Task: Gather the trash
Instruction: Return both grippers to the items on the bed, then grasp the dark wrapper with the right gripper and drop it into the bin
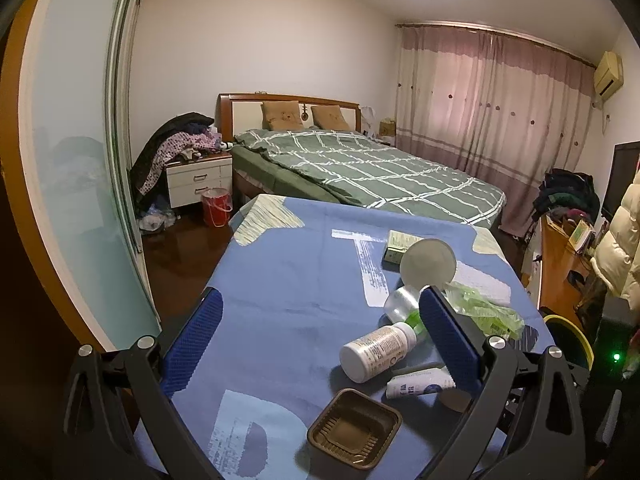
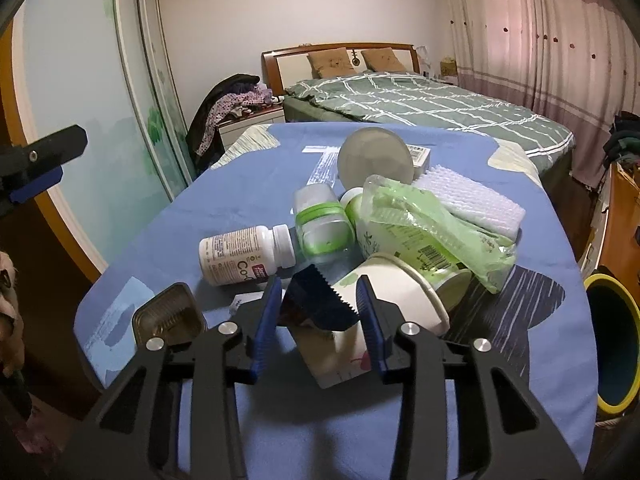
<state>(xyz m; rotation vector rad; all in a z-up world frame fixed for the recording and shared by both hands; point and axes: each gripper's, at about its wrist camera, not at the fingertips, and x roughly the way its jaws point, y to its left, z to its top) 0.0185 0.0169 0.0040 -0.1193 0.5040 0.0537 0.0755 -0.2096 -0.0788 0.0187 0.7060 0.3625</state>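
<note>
Trash lies on a blue-clothed table (image 1: 288,280): a white pill bottle (image 1: 376,350) (image 2: 244,256), a clear green-banded bottle (image 2: 322,222), a green plastic bag (image 2: 428,228), a white paper cup (image 2: 400,294), a brown plastic tray (image 1: 354,428) (image 2: 168,318) and a white tube (image 1: 420,384). My left gripper (image 1: 320,344) is open above the table, holding nothing. My right gripper (image 2: 320,300) is shut on a dark blue foil wrapper (image 2: 320,300) in front of the paper cup.
A yellow-rimmed bin (image 2: 612,340) stands at the table's right side. A round lid (image 2: 376,156), a small box (image 1: 396,246) and white foam (image 2: 476,200) lie at the far side. A bed (image 1: 360,168), nightstand and red bucket (image 1: 216,206) are behind.
</note>
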